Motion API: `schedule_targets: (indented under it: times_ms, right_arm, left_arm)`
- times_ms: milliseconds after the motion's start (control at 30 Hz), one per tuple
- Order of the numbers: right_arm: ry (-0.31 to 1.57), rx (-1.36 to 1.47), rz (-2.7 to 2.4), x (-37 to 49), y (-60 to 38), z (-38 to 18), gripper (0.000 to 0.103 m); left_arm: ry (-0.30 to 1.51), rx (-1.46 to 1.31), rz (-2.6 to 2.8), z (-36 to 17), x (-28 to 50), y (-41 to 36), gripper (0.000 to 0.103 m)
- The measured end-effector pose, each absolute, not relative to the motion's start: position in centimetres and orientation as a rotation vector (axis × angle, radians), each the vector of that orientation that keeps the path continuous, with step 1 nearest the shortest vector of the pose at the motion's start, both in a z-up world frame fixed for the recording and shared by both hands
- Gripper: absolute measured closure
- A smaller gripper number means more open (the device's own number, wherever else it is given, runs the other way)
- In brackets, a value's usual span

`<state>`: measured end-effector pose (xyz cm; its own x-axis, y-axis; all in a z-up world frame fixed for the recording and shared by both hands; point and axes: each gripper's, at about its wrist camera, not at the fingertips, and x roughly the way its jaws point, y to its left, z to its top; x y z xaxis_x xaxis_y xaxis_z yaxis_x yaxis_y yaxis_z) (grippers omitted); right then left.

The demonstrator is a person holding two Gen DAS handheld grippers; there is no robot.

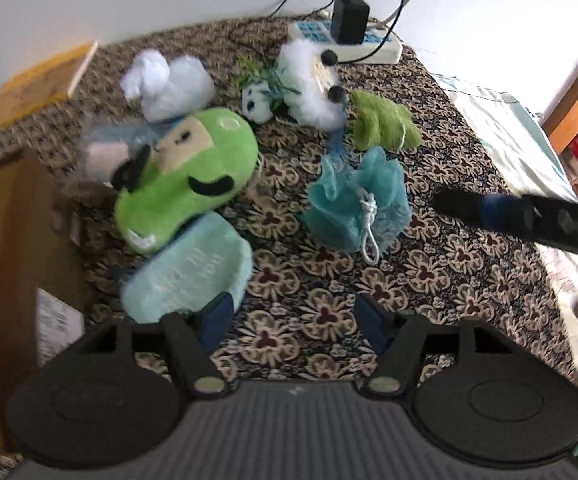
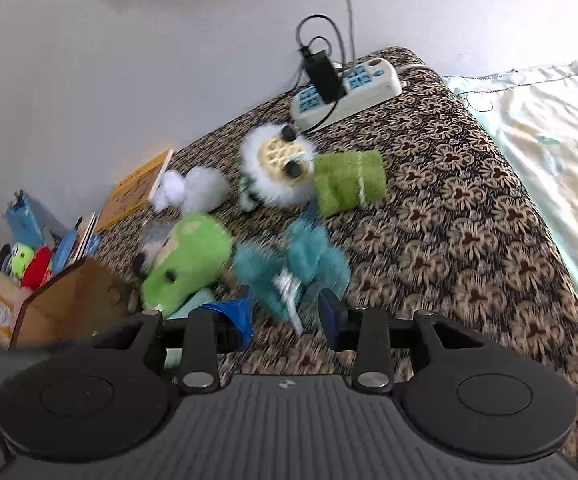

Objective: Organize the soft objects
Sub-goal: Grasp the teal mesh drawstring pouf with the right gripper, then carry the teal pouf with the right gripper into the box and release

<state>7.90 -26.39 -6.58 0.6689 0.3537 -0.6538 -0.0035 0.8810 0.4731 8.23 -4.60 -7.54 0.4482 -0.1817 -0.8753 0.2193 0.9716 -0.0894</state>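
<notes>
Both claws hung empty over the patterned bed cover — the left claw wide apart near the pale teal cloth, the right claw narrowly parted above the blue bath pouf. A green plush lay beside the cardboard box.

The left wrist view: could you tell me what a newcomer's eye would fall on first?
The big green plush toy lies left of centre on the patterned cloth, beside a cardboard box. To its right sits a teal bath pouf, and a white power strip lies against the far wall.
</notes>
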Motion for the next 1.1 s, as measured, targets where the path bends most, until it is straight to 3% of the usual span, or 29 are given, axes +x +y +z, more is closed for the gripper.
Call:
schedule_targets:
  times_ms: [400,567,700,767,867,967,1100]
  right_arm:
    - [0.868,0.569,0.266,14.1,-26.7,-11.7,0.08]
    - [0.883,0.68,0.387,13.6,-27.0,-12.6,0.096]
    - [0.872,0.711,0.455,11.9,-27.2,-12.1,0.103]
    - [0.857,0.722,0.473,10.7,-27.4,-11.5,0.103]
    - [0.85,0.754,0.479,9.0,-27.9,-10.9,0.103]
    - [0.841,0.75,0.495,7.4,-27.8,-9.9,0.103]
    - [0.822,0.74,0.519,5.8,-26.7,-8.6,0.103]
  left_arm:
    - [0.996,0.027,-0.326,-9.7,10.8,-5.5,0.034]
    - [0.987,0.038,-0.369,-10.7,11.8,-6.2,0.035]
    - [0.985,0.017,-0.437,-11.0,11.4,-6.4,0.035]
    - [0.991,0.025,-0.462,-11.0,11.0,-6.5,0.058]
    - [1.01,0.007,-0.485,-11.1,10.5,-6.1,0.073]
    - [1.001,-0.019,-0.505,-10.7,9.6,-5.4,0.081]
    - [0.941,-0.026,-0.542,-9.1,7.6,-4.6,0.085]
